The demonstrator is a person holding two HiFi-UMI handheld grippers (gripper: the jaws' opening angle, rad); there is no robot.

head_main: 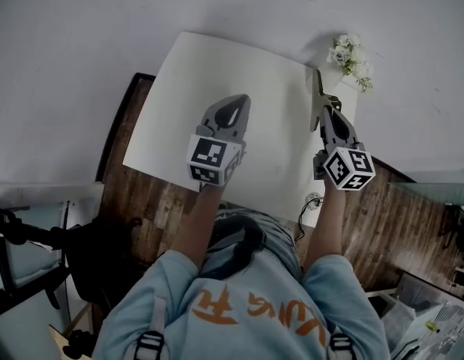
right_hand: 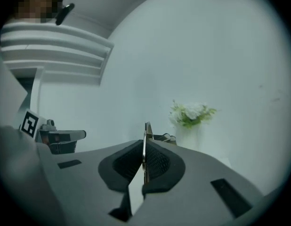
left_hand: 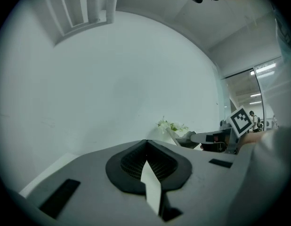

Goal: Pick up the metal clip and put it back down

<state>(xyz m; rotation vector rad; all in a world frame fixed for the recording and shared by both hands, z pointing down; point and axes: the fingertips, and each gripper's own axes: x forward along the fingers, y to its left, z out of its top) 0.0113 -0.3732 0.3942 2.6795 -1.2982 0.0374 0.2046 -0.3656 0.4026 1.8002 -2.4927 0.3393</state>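
My right gripper (head_main: 326, 105) is shut on the metal clip (head_main: 316, 88), a thin silvery strip that sticks out past the jaws above the white tabletop (head_main: 209, 73). In the right gripper view the clip (right_hand: 147, 128) shows edge-on, pinched between the dark pads (right_hand: 157, 161), its end poking above the tips of the right gripper (right_hand: 145, 142). My left gripper (head_main: 239, 100) hovers over the middle of the table, its jaws closed together with nothing between them. In the left gripper view its tips (left_hand: 146, 141) meet, and the right gripper (left_hand: 202, 138) appears off to the right.
A small bunch of white flowers (head_main: 351, 55) stands at the table's far right corner, close beyond the clip. It also shows as flowers (right_hand: 191, 112) in a white vase. A pale wall rises behind the table. A cable (head_main: 308, 202) hangs at the near right edge over the wooden floor (head_main: 134, 193).
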